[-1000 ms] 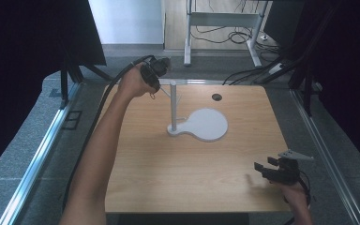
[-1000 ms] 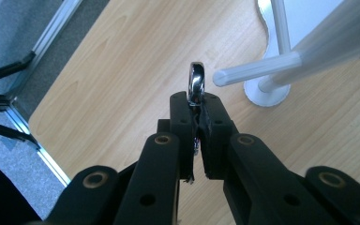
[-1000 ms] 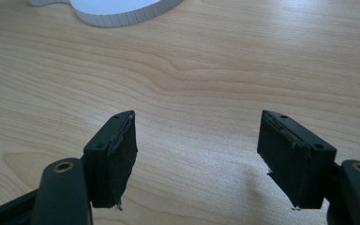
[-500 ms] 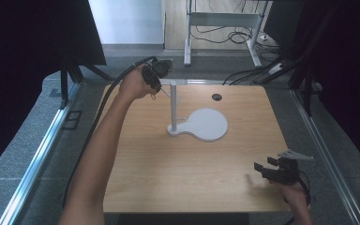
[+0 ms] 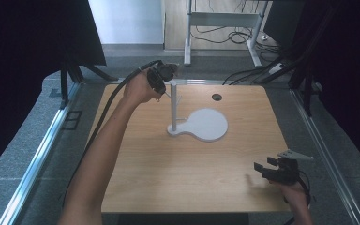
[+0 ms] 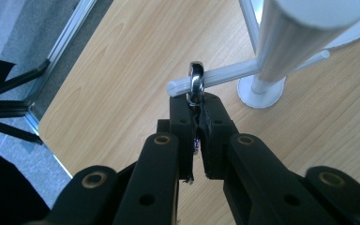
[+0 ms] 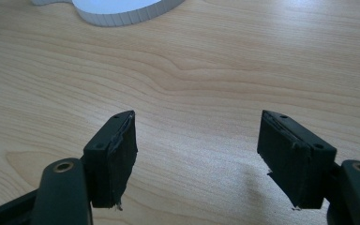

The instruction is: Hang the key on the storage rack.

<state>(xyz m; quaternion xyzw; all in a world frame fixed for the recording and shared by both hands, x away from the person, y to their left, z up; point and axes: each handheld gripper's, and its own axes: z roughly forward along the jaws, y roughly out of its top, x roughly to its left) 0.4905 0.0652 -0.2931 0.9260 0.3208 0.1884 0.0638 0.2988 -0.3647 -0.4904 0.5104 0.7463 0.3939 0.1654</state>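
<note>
Left gripper view shows your left gripper [image 6: 196, 105] clamped on a metal ring [image 6: 196, 83], held at the white stand's [image 5: 173, 105] side peg [image 6: 225, 75]; nothing has shifted lately, so hanging remains unfinished. Your right gripper [image 7: 197, 154] waits open above the table [image 5: 178, 178].

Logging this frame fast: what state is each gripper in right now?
Left gripper: shut on the metal ring, at the white stand's side peg.
Right gripper: open, nothing between its jaws, over the table.
</note>
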